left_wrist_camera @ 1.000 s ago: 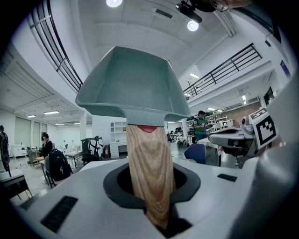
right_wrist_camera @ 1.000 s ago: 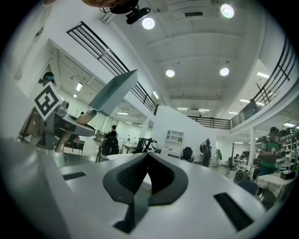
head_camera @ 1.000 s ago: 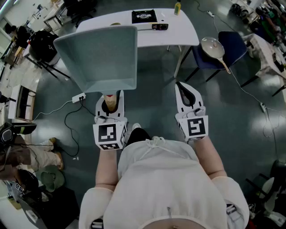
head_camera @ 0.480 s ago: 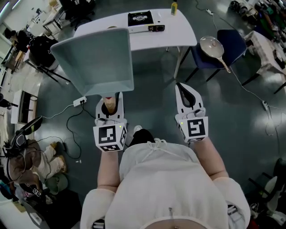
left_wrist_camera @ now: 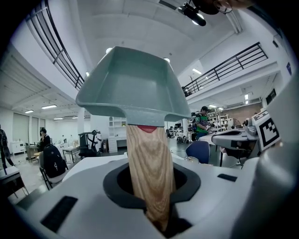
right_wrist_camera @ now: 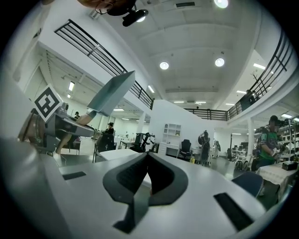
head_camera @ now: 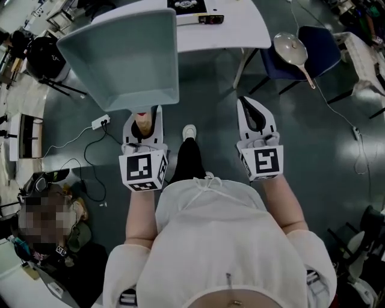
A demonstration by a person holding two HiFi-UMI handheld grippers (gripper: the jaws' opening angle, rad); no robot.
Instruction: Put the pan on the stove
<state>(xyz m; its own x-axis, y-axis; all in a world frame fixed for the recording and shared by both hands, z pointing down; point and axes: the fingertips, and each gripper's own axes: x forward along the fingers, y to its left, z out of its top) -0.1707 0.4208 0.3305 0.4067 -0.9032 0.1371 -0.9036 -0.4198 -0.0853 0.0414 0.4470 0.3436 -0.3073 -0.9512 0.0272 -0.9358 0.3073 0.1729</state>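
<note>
A square teal pan (head_camera: 123, 60) with a wooden handle (head_camera: 143, 124) is carried in the air in front of me. My left gripper (head_camera: 143, 118) is shut on that handle; the left gripper view has the handle (left_wrist_camera: 149, 172) running up from between the jaws to the pan (left_wrist_camera: 135, 84). At the far edge of the head view, the stove (head_camera: 207, 18) sits on a white table (head_camera: 234, 33), mostly cut off by the frame. My right gripper (head_camera: 254, 112) is held level beside the left, shut and empty, and its own view has the jaws (right_wrist_camera: 148, 175) closed together.
A round silver pan (head_camera: 290, 49) lies on a blue chair (head_camera: 322, 45) to the right of the table. A power strip (head_camera: 100, 123) and cables trail on the floor at left. A person sits at the lower left, and a black office chair (head_camera: 43, 57) stands at the upper left.
The table and stove have slid toward the top edge of the head view as I walk forward. A foot now steps out between the grippers. Both grips are unchanged.
</note>
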